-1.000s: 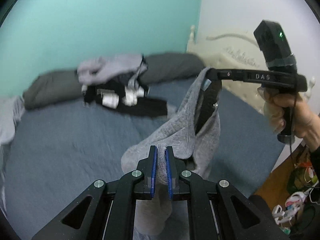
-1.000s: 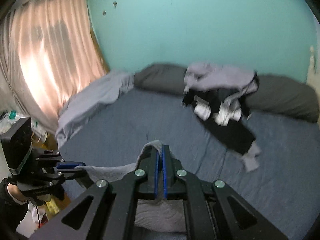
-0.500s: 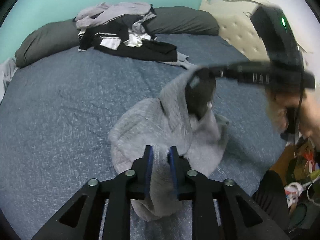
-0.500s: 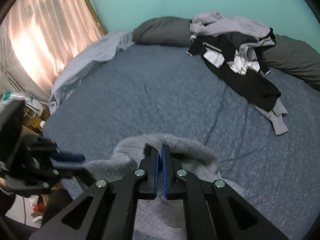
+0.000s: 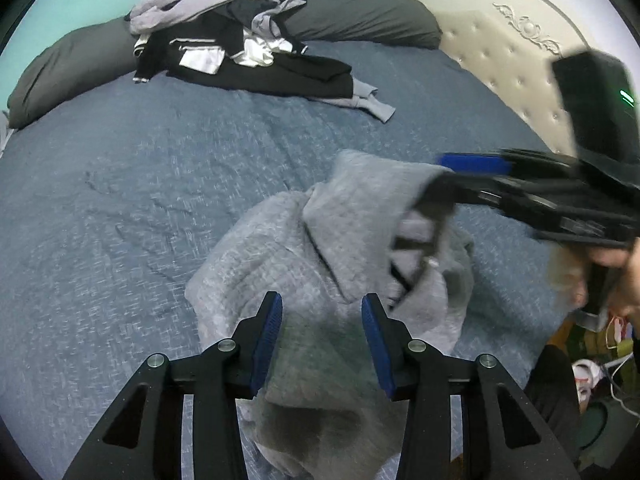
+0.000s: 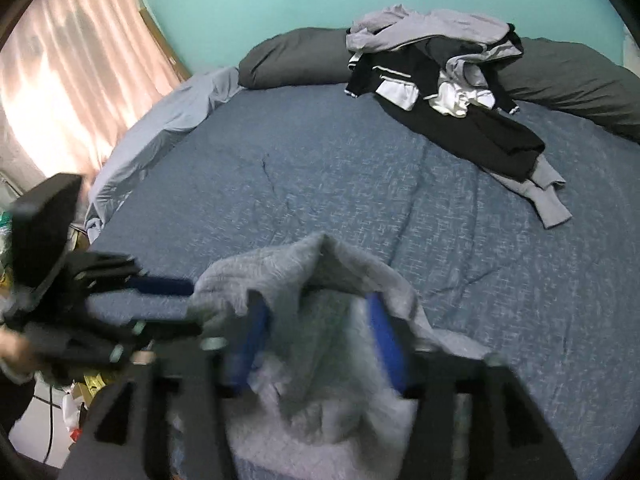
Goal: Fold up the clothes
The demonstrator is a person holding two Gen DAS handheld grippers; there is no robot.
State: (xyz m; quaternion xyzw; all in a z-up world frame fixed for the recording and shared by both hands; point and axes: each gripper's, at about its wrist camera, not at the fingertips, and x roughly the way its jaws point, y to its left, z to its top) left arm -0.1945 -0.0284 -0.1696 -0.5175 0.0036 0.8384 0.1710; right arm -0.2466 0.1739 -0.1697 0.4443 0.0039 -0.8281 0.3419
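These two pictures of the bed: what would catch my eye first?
A crumpled grey garment lies on the near part of the blue bedspread, between the blue pads of the left tool, whose jaws are opening. The right tool is opening over the same cloth. Far off, a heap of black, white and grey clothes lies against dark pillows.

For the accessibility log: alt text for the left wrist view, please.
The left gripper, jaws opening, hangs over a crumpled grey garment on a blue bedspread. The right gripper, blurred, reaches in from the right, also opening. A pile of clothes lies near dark pillows.
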